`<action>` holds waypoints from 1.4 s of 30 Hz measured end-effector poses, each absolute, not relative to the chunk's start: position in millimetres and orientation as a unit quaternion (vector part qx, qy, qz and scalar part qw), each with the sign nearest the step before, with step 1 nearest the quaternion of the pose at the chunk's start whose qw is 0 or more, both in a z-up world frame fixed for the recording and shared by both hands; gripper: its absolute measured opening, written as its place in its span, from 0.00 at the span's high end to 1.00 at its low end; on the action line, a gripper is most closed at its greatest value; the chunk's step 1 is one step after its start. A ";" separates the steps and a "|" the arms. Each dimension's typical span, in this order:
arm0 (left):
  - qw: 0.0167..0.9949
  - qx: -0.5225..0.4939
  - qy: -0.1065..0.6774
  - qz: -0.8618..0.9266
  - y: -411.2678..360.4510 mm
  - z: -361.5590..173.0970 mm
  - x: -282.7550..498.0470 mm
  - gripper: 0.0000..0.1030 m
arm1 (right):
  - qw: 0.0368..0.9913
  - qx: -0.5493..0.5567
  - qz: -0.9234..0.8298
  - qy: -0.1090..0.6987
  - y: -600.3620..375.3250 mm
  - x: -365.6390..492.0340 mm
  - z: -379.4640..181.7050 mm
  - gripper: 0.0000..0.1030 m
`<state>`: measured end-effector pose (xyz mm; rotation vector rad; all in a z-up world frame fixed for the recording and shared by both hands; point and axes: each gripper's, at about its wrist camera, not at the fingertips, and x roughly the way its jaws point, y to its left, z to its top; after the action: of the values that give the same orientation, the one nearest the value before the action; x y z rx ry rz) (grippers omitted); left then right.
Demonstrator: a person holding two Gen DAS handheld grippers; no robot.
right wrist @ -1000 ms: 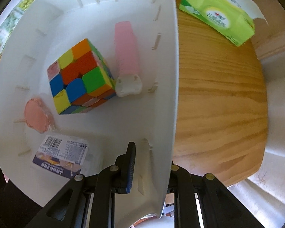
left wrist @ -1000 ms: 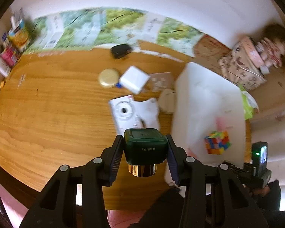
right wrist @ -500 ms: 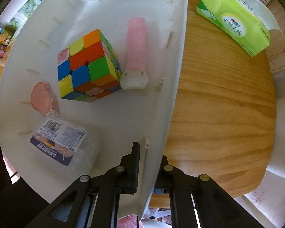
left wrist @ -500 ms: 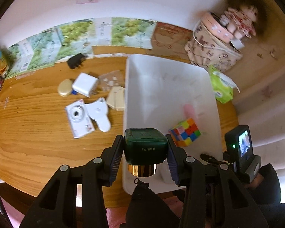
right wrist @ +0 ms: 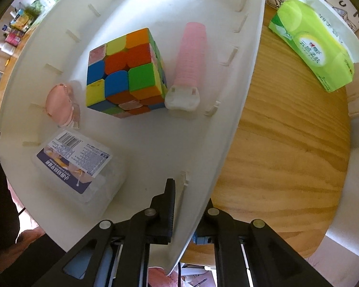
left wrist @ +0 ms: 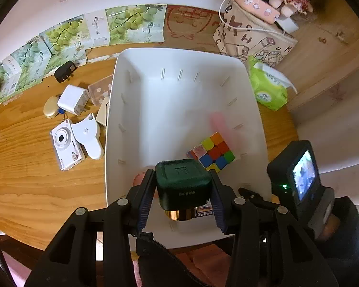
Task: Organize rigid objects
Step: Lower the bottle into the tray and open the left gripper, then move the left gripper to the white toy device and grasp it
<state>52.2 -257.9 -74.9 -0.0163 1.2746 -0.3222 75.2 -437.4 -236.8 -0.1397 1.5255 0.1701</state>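
**Dark green bottle over the bin, right jaws clamped on the bin wall**

Green-capped and gold-collared, the small bottle (left wrist: pixel 183 186) sits pinched between the blue-ribbed pads of my left gripper (left wrist: pixel 182 198), cap end pointing away from me. It hangs over the near end of the white plastic bin (left wrist: pixel 172 64). My right gripper (right wrist: pixel 187 205) is squeezed tight on that bin's near right wall, one finger inside and one outside, so the thin wall is all that separates them; these jaws have just been closing on it.

Just beyond my right fingers, inside the bin to the left, lies a clear lidded box with a barcode label (right wrist: pixel 76 162). Past it sits a small pink round piece (right wrist: pixel 59 105), then the colourful puzzle cube (right wrist: pixel 125 71), and right of the cube a pink ribbed tube with a white end (right wrist: pixel 191 59).

Left of the bin, on the wooden table (left wrist: pixel 31 177), lie a white compact camera (left wrist: pixel 65 144), a white fan-shaped gadget (left wrist: pixel 88 134), a white charger block (left wrist: pixel 73 99) and, farther off, a black plug adapter (left wrist: pixel 64 70). Beyond the bin's right side rests a green tissue pack (right wrist: pixel 316 47).
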 end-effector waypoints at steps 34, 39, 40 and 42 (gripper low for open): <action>0.859 -0.083 0.506 -0.007 -138.1 -53.3 35.1 0.29 | 0.712 -0.034 0.040 0.700 -438.1 89.5 -238.8 0.88; 0.859 -0.094 0.503 -0.008 -105.0 -58.1 40.4 0.29 | 0.713 -0.015 0.013 0.701 -442.9 91.2 -236.4 0.88; 0.857 -0.096 0.506 -0.011 -100.1 -59.4 42.2 0.29 | 0.713 -0.011 0.007 0.701 -444.0 91.0 -235.8 0.88; 0.850 -0.109 0.514 -0.021 -87.3 -64.4 47.2 0.29 | 0.712 -0.002 -0.008 0.702 -446.3 90.8 -234.1 0.88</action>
<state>47.2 -87.3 -64.4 -0.2297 1.0835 -0.0452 90.8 -446.3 -234.1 -0.0055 1.5570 -0.0168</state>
